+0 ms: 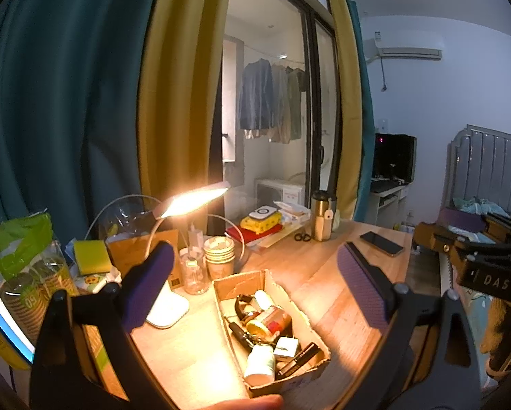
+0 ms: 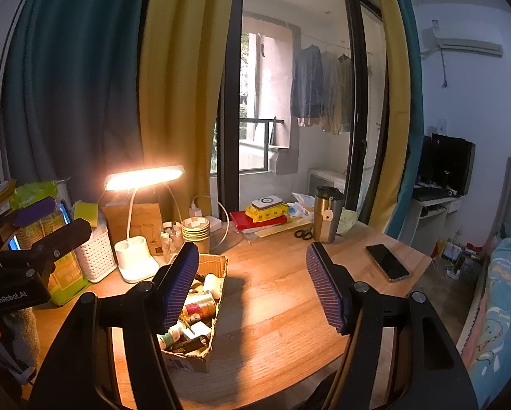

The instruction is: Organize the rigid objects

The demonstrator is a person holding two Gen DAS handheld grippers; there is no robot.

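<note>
left claw (image 1: 252,287): hanging wide, gripping nothing
right claw (image 2: 252,287): gaping too
cardboard box (image 1: 241,282): sitting on counter (image 2: 289,294), crammed

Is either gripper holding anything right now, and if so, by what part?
Nothing is held. The left gripper and right gripper both have open, empty jaws above the desk; the cardboard box items lie untouched.

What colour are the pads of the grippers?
Purple, ribbed pads; clearest in the right wrist view.
</note>
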